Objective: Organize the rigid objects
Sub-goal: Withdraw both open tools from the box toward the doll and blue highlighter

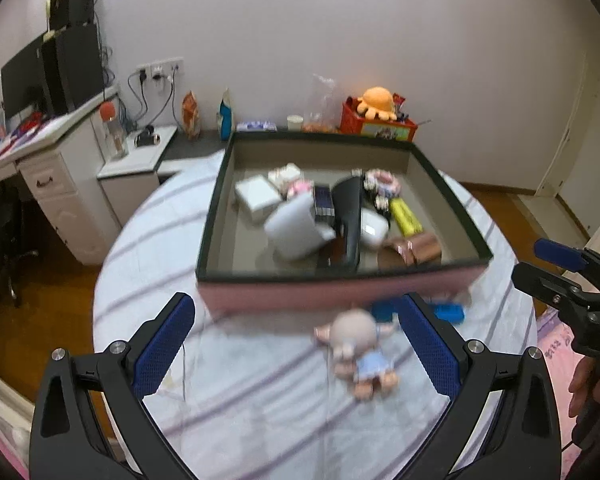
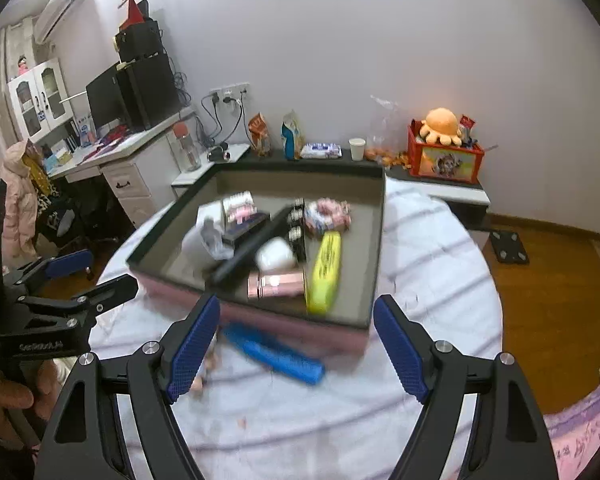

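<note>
Striped cloth [image 1: 260,420]: doll [image 1: 358,350] btwn wide, empty left jaws; right jaws empty, apart.

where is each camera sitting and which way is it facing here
Left wrist view: sits on the left gripper, looking down and forward over its open fingers at the doll and box; the right gripper and hand show at right.
Right wrist view: sits on the right gripper, open, looking at the blue comb and the box; the left gripper and hand show at left.
Shared: box, comb, striped cloth, orange plush.
</note>
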`<action>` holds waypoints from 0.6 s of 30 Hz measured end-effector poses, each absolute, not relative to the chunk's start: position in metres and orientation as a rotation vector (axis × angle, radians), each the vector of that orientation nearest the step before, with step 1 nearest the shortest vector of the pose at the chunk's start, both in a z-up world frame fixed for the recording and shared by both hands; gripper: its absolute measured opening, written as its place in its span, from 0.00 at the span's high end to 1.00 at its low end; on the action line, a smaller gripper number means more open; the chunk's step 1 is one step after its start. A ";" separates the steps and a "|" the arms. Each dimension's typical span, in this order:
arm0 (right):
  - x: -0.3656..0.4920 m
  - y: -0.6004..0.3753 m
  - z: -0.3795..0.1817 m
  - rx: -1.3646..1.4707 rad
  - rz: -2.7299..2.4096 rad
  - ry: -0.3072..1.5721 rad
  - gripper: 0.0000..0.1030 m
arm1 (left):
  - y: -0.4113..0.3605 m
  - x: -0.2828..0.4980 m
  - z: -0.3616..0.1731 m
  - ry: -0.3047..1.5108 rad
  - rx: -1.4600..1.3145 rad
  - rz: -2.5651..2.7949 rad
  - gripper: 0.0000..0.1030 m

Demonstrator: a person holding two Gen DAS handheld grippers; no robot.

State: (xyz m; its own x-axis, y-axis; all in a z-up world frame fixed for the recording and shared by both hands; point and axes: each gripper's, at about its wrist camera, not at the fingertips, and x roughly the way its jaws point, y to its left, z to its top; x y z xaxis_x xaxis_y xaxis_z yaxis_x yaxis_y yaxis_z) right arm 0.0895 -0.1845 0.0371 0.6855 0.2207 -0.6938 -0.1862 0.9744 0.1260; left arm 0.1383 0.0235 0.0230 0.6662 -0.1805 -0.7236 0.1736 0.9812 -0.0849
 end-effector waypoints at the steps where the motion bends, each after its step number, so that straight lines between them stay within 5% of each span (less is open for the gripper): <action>1: 0.085 -0.187 0.034 0.045 0.223 0.791 0.22 | 0.023 0.134 0.019 0.825 -0.014 -0.195 0.00; 18: 0.073 -0.194 -0.003 0.025 0.236 0.874 0.22 | 0.001 0.109 -0.019 0.916 -0.002 -0.202 0.00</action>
